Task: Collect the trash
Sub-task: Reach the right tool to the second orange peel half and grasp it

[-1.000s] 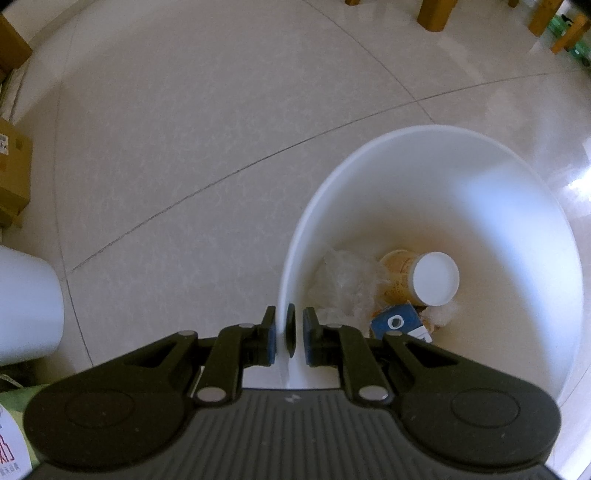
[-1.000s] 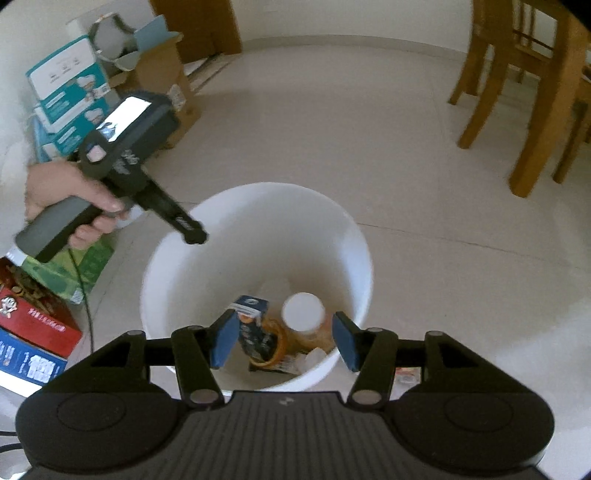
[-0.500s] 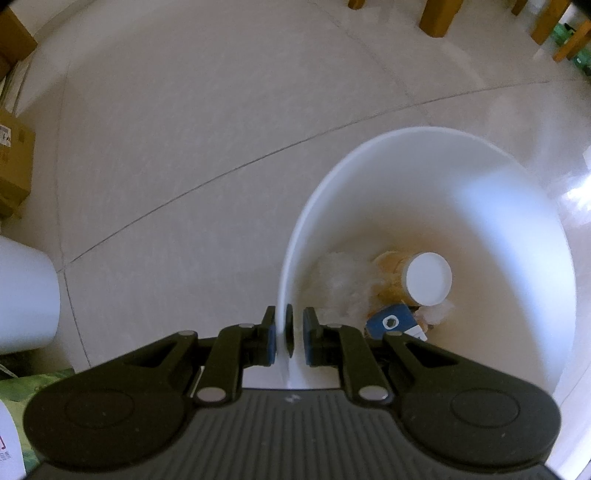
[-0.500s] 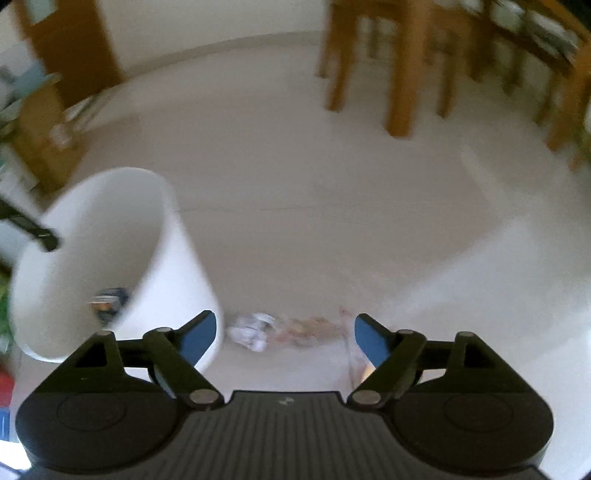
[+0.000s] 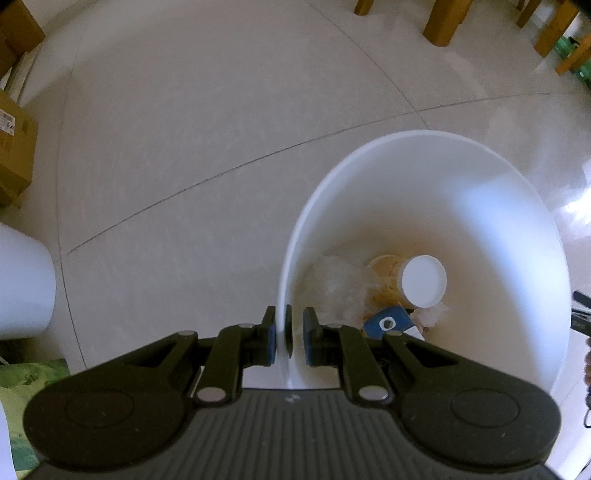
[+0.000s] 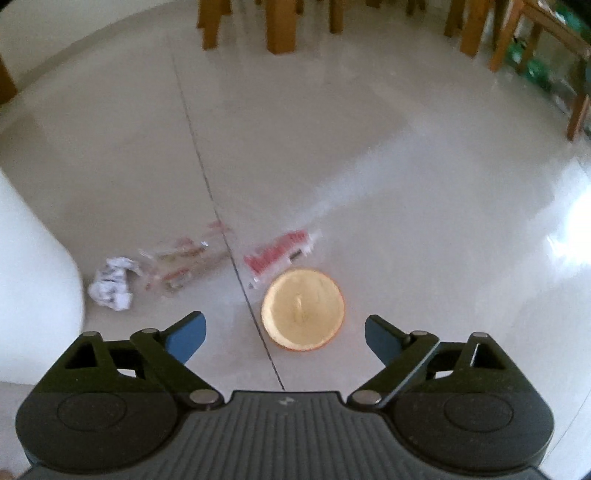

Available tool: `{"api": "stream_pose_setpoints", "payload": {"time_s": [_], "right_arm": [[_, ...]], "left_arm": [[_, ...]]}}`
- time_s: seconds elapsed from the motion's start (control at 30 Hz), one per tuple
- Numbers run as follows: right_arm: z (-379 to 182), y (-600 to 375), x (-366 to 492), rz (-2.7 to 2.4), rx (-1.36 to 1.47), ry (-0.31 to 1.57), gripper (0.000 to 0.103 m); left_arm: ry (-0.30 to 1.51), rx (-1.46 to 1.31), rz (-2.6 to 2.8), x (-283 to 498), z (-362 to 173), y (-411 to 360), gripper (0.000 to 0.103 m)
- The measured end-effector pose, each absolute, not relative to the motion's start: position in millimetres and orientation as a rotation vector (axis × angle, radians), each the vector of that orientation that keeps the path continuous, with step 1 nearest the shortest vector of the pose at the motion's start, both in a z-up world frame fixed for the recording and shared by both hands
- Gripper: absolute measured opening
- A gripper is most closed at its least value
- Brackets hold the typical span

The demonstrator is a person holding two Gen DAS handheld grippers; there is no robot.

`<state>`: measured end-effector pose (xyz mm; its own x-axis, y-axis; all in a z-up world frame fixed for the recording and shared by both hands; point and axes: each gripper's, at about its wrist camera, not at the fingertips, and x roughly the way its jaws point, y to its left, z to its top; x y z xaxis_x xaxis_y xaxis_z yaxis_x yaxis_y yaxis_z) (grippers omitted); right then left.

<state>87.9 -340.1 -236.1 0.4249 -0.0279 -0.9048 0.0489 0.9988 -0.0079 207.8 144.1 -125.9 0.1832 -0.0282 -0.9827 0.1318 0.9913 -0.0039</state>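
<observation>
A: Bin first. Where, what's in it?

B: White bin (image 5: 480, 177) on the tile floor (image 5: 184, 147). Inside at bottom: 1 paper cup (image 5: 406, 282) lying over, white base up; 1 blue carton (image 5: 388, 325) just beside it, near side; clear plastic wrap (image 5: 336, 288) to cup's left; small pale scrap by the cup, can't ID.

A: L claw?

B: Left gripper (image 5: 289, 336) pinched narrow on bin's near rim, one pad outside the wall, other inside.

A: R claw?

B: Right gripper (image 6: 284, 336) spread wide, nothing in it, above floor. Bin wall at frame's left edge there.

A: Loose trash outside bin?

B: 4 pcs, blurry. Nearest bin: 1 crumpled white paper (image 6: 112, 284). Next out: 1 clear wrapper w/ red print (image 6: 181, 262). Then 1 red-white packet (image 6: 280, 251). Farthest: 1 yellow bowl (image 6: 303, 308), open side up, between the pads in view.

A: Obstructions?

B: Wooden chair legs (image 6: 280, 26) well beyond the trash. Cardboard box (image 5: 14, 147) well left of bin.
</observation>
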Motion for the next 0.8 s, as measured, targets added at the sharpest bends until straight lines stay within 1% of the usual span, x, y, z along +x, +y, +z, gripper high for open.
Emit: {"api": "stream_pose_setpoints", "payload": {"time_s": [0.43,0.8], "right_arm": [[-309,-343,110,-0.192,0.09,1.171,0.096],[-342,-343,132,-0.269,0.066,1.182,0.095]], "left_arm": [[1.352,0.08,-0.113,200,-122,143,0.011],[1.372,0.081,-0.1,203,-129,143,0.011]]}}
